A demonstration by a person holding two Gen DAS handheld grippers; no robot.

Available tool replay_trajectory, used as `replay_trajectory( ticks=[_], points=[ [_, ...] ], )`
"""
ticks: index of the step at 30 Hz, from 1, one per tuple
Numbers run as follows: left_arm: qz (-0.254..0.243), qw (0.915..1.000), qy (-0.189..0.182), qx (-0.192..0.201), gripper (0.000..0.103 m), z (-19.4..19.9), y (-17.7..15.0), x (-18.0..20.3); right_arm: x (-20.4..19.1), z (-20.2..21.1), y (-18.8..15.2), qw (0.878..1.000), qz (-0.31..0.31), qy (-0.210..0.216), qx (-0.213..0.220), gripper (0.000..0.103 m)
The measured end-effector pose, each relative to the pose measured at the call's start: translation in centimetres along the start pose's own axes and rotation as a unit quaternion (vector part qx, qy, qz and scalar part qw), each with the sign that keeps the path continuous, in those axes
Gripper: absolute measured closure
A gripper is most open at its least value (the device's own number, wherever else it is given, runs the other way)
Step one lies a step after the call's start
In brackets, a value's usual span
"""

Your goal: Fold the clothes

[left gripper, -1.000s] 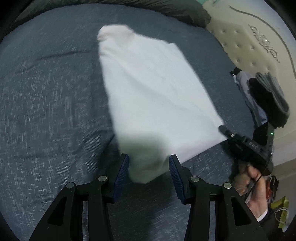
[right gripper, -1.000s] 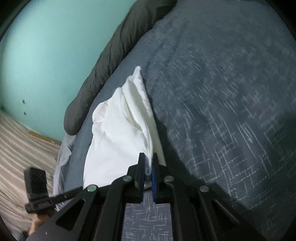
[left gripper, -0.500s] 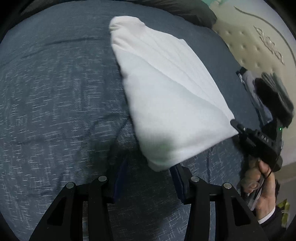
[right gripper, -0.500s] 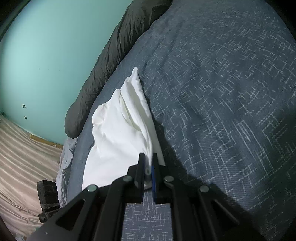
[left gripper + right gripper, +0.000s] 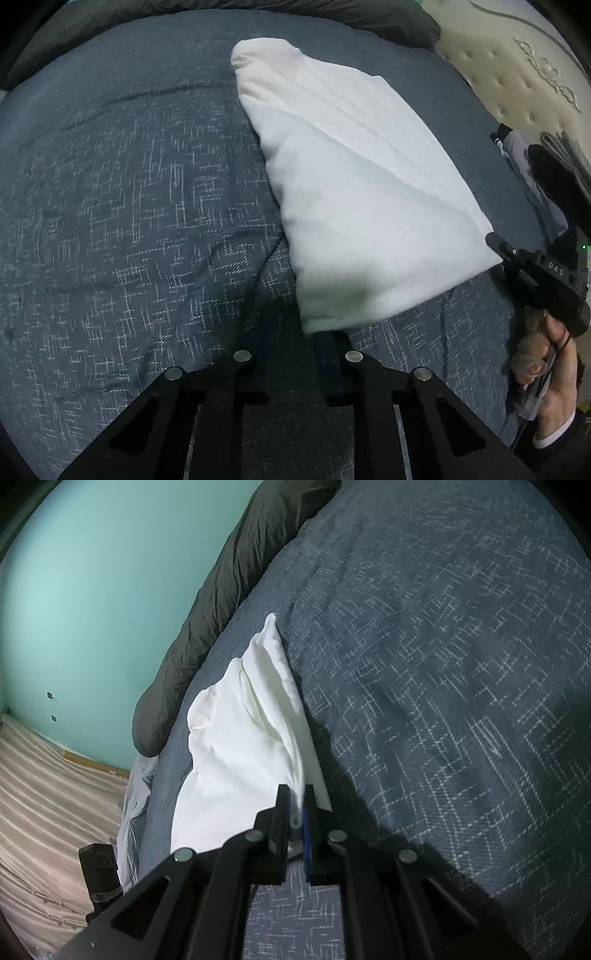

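A white folded garment (image 5: 362, 206) lies on the blue-grey bedspread (image 5: 129, 221), with its near edge lifted. My left gripper (image 5: 301, 339) points down at the garment's near corner. Its jaws are closing, and the corner lies at the tip of the right finger, with no pad visibly pressing on it. My right gripper (image 5: 295, 805) is shut on the garment's (image 5: 236, 760) other near corner and holds it just off the bed. In the left wrist view the right gripper (image 5: 495, 240) shows at the right, held by a person's hand (image 5: 546, 354).
A dark grey rolled duvet (image 5: 221, 602) runs along the bed's far edge below a teal wall (image 5: 92, 590). A cream tufted headboard (image 5: 517, 74) and a pile of dark clothes (image 5: 561, 177) are at the right. Open bedspread stretches to the left of the garment.
The left jaws have narrowed. The garment's near corner, earlier between the wide fingers, now sits at the right fingertip. The right gripper has kept its grip and place.
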State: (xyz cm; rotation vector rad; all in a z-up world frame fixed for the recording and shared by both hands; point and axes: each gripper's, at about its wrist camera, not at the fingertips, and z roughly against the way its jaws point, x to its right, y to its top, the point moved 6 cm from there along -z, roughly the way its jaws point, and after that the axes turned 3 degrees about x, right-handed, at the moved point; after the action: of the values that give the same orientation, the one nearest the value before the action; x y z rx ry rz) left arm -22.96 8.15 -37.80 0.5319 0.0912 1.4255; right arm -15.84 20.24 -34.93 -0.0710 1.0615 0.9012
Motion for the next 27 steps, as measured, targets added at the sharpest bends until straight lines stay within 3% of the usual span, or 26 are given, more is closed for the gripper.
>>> replay_trajectory(
  ticks=[8, 10, 12, 19, 22, 24, 25, 27],
  points=[
    [0.01, 0.9993, -0.033, 0.016, 0.084, 3.6, 0.0, 0.8, 0.0, 0.1, 0.0, 1.0, -0.001, -0.005, -0.002, 0.098],
    [0.012, 0.9988, -0.037, 0.031, 0.081, 4.5, 0.9, 0.8, 0.0, 0.1, -0.1, 1.0, 0.002, -0.008, -0.005, 0.098],
    [0.012, 0.9984, -0.036, 0.041, 0.071, 4.6, 2.0, 0.8, -0.1, 0.1, -0.2, 1.0, 0.005, -0.012, -0.007, 0.098],
    [0.033, 0.9975, -0.052, 0.033, 0.071, 0.5, 4.1, 1.0, -0.4, 0.6, -0.5, 0.999, 0.024, -0.018, -0.016, 0.097],
    [0.036, 0.9967, -0.066, 0.032, 0.07, -0.6, 4.5, 0.5, -1.6, 2.3, 0.5, 0.997, 0.07, -0.044, -0.003, 0.094],
    [0.043, 0.9955, -0.078, 0.032, 0.063, -0.8, 4.5, 0.1, -2.3, 3.6, 1.8, 0.995, 0.083, -0.054, 0.01, 0.094],
    [0.046, 0.9949, -0.084, 0.032, 0.061, -0.9, 4.5, -0.2, -2.5, 3.9, 2.5, 0.995, 0.082, -0.052, 0.014, 0.093],
    [0.051, 0.9939, -0.092, 0.033, 0.059, -1.1, 4.5, -0.4, -3.2, 3.3, 4.3, 0.995, 0.091, -0.048, 0.007, 0.064]
  ],
)
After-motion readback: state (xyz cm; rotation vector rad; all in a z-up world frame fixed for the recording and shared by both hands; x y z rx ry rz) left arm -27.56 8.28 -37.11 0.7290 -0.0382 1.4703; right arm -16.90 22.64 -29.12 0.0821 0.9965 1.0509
